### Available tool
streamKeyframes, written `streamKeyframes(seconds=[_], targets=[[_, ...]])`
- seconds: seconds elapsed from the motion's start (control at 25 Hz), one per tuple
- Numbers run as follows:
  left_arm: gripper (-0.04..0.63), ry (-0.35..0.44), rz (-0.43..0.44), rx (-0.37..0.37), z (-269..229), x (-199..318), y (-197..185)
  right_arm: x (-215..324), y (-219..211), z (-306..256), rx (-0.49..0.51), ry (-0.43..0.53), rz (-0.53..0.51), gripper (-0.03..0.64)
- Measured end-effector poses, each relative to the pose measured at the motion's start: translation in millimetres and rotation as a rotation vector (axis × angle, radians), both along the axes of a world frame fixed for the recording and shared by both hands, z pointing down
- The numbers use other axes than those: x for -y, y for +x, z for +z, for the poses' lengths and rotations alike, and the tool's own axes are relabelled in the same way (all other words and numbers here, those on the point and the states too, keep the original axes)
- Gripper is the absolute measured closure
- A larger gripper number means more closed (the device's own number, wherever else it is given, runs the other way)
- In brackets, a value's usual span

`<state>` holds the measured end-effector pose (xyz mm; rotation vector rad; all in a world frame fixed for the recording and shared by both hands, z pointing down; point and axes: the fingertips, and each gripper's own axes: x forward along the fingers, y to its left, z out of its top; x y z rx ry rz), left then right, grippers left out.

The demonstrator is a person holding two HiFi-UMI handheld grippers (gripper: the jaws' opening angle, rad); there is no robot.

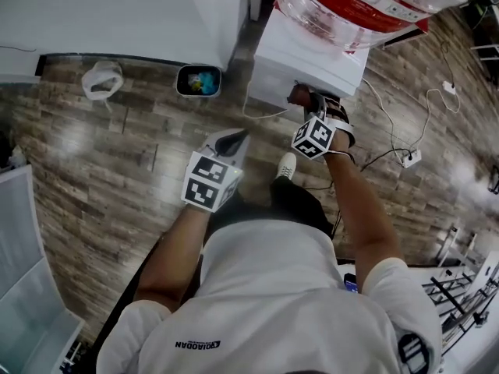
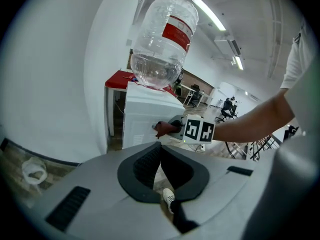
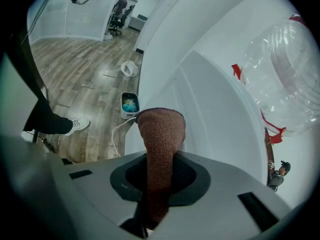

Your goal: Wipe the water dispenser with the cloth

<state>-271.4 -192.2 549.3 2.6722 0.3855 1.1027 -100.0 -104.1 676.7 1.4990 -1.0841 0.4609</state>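
- A wood-plank floor (image 1: 117, 154) runs along a white wall, and a white water dispenser (image 1: 312, 53) stands on it.
- The right gripper (image 3: 157, 176) is clamped on a reddish-brown cloth (image 3: 160, 134). The cloth's free end lies against the dispenser's white panel.
- The left gripper (image 2: 160, 154) has its jaws closed together with nothing between them. It is held over the floor, apart from the dispenser.
- A clear bottle (image 1: 343, 2) sits upside down on top of the dispenser. Its red label carries white print too small to read.
- A small bin (image 1: 199, 81) stands on the floor by the wall, with blue and yellow things inside.
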Motion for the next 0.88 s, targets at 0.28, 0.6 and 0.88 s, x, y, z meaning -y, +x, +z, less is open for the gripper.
streamKeyframes(seconds=[0.28, 0.6, 0.88], targets=[[0.606, -0.01, -0.072, 0.019, 15.8, -13.8, -5.9, 6.5, -8.5, 57.3, 0.052, -0.025, -0.052, 0.56], [0.606, -0.038, -0.173, 0.049, 52.3, -34.4, -10.1, -5.6, -8.3, 133.9, 0.133, -0.058, -0.037, 0.561], [0.606, -0.057, -0.274, 0.1, 83.7, -52.7, -29.8, -2.7, -8.8, 187.8, 0.186, -0.106, -0.073, 0.561]])
